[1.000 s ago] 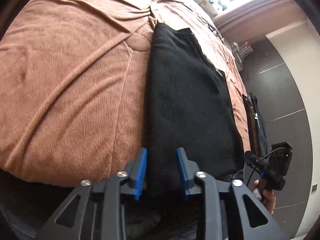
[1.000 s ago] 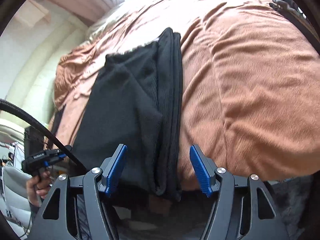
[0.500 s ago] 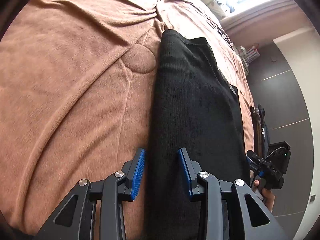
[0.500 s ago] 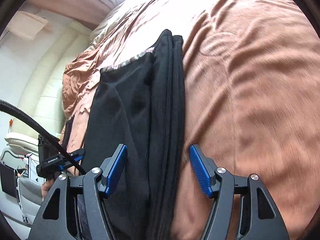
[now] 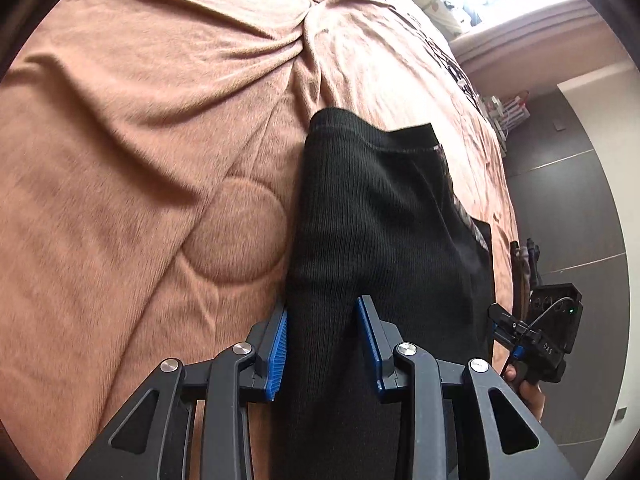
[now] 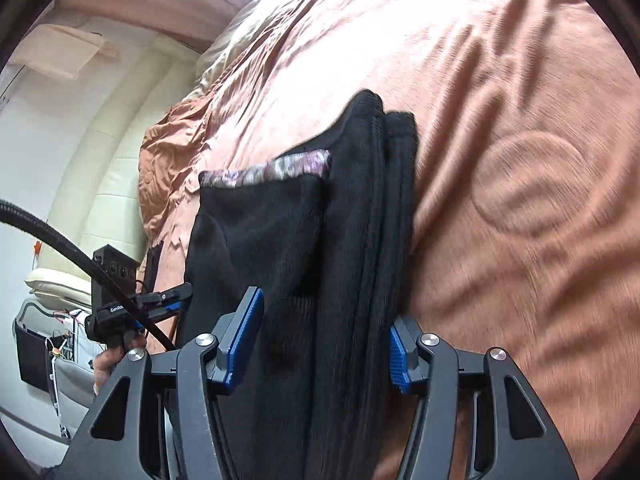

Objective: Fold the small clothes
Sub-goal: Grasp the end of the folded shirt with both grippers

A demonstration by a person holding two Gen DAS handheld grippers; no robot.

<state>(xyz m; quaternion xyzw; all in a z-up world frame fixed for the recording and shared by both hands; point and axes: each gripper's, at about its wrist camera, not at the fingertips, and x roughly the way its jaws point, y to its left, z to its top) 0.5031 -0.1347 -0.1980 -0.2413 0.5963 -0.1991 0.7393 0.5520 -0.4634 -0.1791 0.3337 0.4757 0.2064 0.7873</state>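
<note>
A black ribbed garment [image 5: 380,208] lies folded lengthwise on a brown fleece blanket [image 5: 140,140]. My left gripper [image 5: 322,336] is closed on the garment's left folded edge, and cloth fills the narrow gap between its blue pads. In the right wrist view the garment [image 6: 280,232] shows stacked folds on its right side and a patterned strip [image 6: 268,170] at its far hem. My right gripper [image 6: 324,332] stands wide open astride those folds. The cloth overlaps its right pad.
The blanket [image 6: 520,160] spreads wide on both sides of the garment, with a round quilted mark [image 5: 236,232]. A hand holds the other gripper [image 5: 536,344] beside the bed edge. A cream headboard [image 6: 100,200] and a black cable [image 6: 60,236] are on the left.
Both grippers have moved forward from the bed's near edge along the garment. Its far hem now looks much closer. The jaw widths look unchanged.
</note>
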